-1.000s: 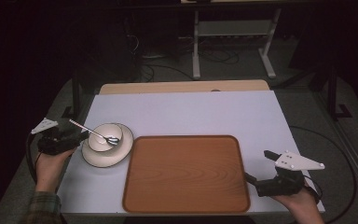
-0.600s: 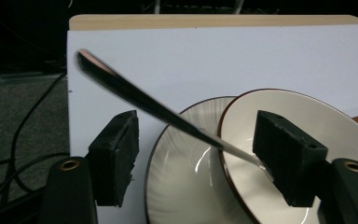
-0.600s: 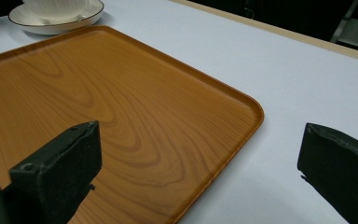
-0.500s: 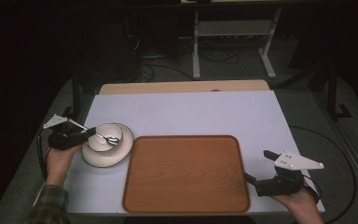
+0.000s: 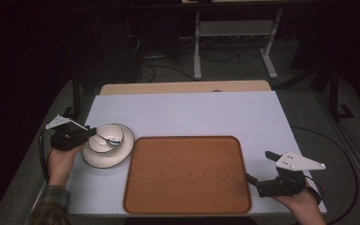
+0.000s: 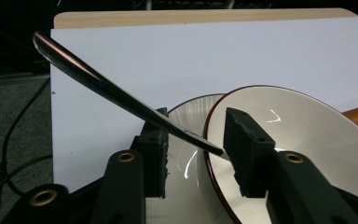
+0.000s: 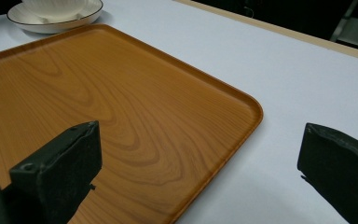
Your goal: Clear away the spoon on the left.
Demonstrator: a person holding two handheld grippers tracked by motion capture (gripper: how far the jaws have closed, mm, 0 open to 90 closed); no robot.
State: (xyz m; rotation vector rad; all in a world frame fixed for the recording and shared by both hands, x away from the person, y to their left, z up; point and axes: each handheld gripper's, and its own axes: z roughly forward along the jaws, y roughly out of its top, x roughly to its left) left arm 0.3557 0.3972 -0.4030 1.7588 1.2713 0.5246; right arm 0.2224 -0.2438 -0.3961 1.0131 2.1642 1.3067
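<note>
A white bowl [image 5: 108, 136] sits on a dark-rimmed white plate [image 5: 118, 155] at the table's left, with a metal spoon [image 5: 107, 139] resting in it. My left gripper [image 5: 91, 132] is at the bowl's left rim. In the left gripper view its jaws have just been closing. One pad [image 6: 244, 151] is inside the bowl [image 6: 303, 126], the other outside over the plate [image 6: 189, 107]. The rim and the spoon handle [image 6: 98, 84] lie between the pads, with a gap still visible. My right gripper [image 5: 258, 168] stands open at the wooden tray's [image 5: 187, 173] near right corner.
The tray [image 7: 98, 102] lies flat and bare just right of the plate [image 7: 51, 23]. The white table top [image 5: 192, 112] stretches behind it to a wooden strip at the far edge. Cables and a metal stand are on the floor beyond.
My left gripper has slid right until it straddles the bowl's left rim, and its jaws have narrowed around the spoon handle. The right gripper has stayed in place.
</note>
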